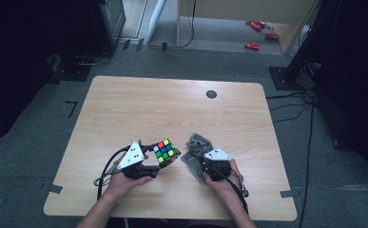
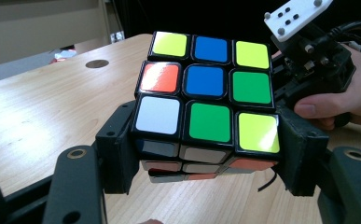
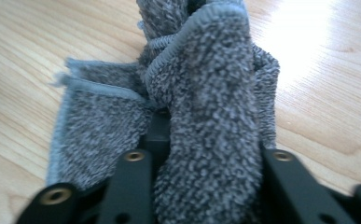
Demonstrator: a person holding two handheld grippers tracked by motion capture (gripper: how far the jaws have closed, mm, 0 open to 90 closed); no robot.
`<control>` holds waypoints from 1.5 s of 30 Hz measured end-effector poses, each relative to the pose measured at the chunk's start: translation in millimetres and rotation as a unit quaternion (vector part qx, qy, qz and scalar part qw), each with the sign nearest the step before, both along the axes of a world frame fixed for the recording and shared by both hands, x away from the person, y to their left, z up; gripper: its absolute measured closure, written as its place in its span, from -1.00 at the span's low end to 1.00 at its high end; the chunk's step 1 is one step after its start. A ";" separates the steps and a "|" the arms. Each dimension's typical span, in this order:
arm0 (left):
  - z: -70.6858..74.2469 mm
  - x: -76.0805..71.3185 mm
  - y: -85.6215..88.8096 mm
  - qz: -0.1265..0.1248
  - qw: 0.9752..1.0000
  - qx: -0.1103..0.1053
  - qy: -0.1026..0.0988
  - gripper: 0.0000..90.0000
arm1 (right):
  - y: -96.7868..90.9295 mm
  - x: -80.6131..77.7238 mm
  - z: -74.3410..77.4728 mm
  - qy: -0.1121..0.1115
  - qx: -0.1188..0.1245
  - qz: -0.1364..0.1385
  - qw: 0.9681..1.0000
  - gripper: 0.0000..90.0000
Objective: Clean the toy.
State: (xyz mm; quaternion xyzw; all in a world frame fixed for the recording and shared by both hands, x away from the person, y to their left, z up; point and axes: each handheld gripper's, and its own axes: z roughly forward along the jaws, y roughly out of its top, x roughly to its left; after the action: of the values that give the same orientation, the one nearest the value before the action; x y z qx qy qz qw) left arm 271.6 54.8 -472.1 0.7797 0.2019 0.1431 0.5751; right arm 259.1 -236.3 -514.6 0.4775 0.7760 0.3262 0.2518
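Holding a colourful puzzle cube (image 1: 166,150) just above the wooden table (image 1: 172,109), the left gripper (image 1: 159,160) has its two black jaws pressed on the cube's two sides, about half way open. The left gripper view shows the cube up close: its top face has yellow, blue, red, green and white squares, and the lower layers sit in shadow so their colours are hard to tell. Behind the cube in that view is the person's right hand (image 2: 341,100) with its gripper and white dotted plate, and far back a dark round spot (image 2: 97,63) on the table. The high view shows things the close ones miss: the grey floor, a wooden frame with small red things (image 1: 260,33) lying under it, and black cables by the table's right side. To the right of the cube lies a grey fluffy cloth (image 1: 198,147), bunched up on the table near the front edge. The right gripper (image 1: 205,167) has its jaws closed tight on a thick fold of that cloth. In the right gripper view the cloth (image 3: 206,116) rises up between the jaws and hides their tips, and its top is cut off by the edge of the picture. The cloth there looks a bit blurry. No boxes or bowls are on the table.
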 end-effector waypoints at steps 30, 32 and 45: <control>3.0 -29.1 -41.8 -0.004 0.989 0.135 -0.062 -0.23 | 53.5 -56.4 84.9 -0.124 0.125 0.124 0.976 0.60; 4.7 -27.9 -39.4 -0.005 0.989 0.132 -0.063 -0.23 | 46.6 -53.0 85.6 -0.127 0.126 0.105 0.978 0.59; 6.6 -28.0 -41.6 -0.001 0.988 0.141 -0.057 -0.23 | 58.6 -58.5 86.3 -0.119 0.128 0.133 0.976 0.56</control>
State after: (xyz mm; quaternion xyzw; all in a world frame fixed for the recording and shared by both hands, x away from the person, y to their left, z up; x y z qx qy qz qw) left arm 243.6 13.2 -465.5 0.8438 0.1458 0.2134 0.4704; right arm 200.6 -177.8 -428.3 0.3563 0.7486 0.5081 0.2333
